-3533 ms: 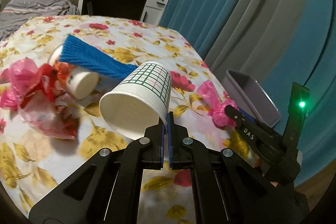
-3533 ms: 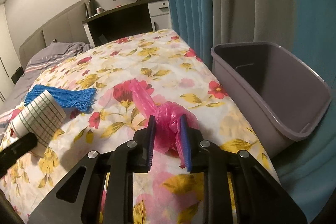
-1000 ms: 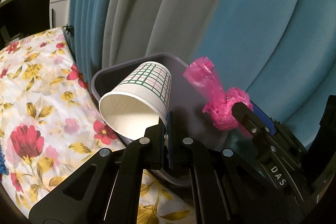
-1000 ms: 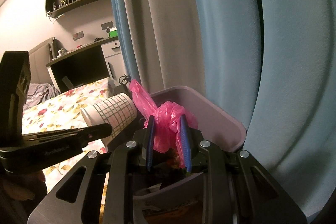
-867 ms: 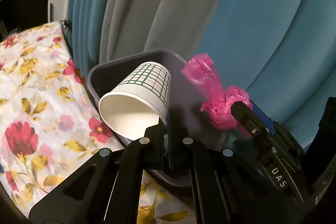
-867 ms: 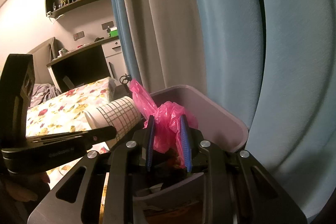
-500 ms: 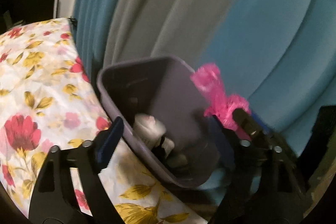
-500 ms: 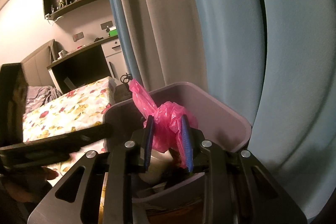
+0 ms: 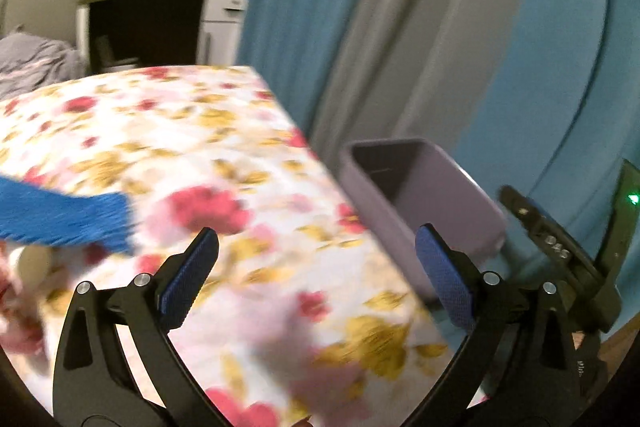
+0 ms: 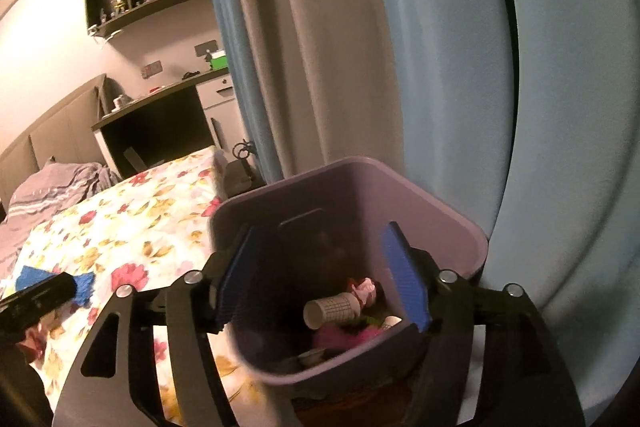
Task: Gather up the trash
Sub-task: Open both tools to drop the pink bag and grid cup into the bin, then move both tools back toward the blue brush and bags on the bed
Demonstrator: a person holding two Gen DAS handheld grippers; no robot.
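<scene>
1. Left gripper (image 9: 316, 267): its blue-padded fingers (image 9: 188, 277) are splayed wide and opening, with nothing between them. Only the flowered bedspread (image 9: 224, 155) shows in the gap.

2. Right gripper (image 10: 322, 275): its fingers (image 10: 404, 277) are spreading apart too, roughly two-thirds open, and they grip nothing. They hang over the mouth of the bin (image 10: 436, 203), one pad either side of the opening.

3. The bin, a purple-grey plastic tub, stands on the floor just beside the bed's edge, in front of blue and grey curtains (image 10: 360, 47).

4. Inside the bin: the checked paper cup (image 10: 332, 311) lies on its side, open end toward the near-left wall. A crumpled pink bag (image 10: 366, 291) sits just behind it, touching or nearly so. More pink plastic (image 10: 344, 339) lies below the cup, in front of it, and another white cup rim peeks out at the right. The bottom is dark, and the rest I can't make out.

5. On the bed, a blue foam net sleeve (image 9: 64, 217) lies near the left gripper, off to its left. Past it, at the frame's edge, there's pale and reddish litter, too blurred to name.

6. From the left camera, the right gripper is a dark shape beside the bin, with a green light glowing on it.
</scene>
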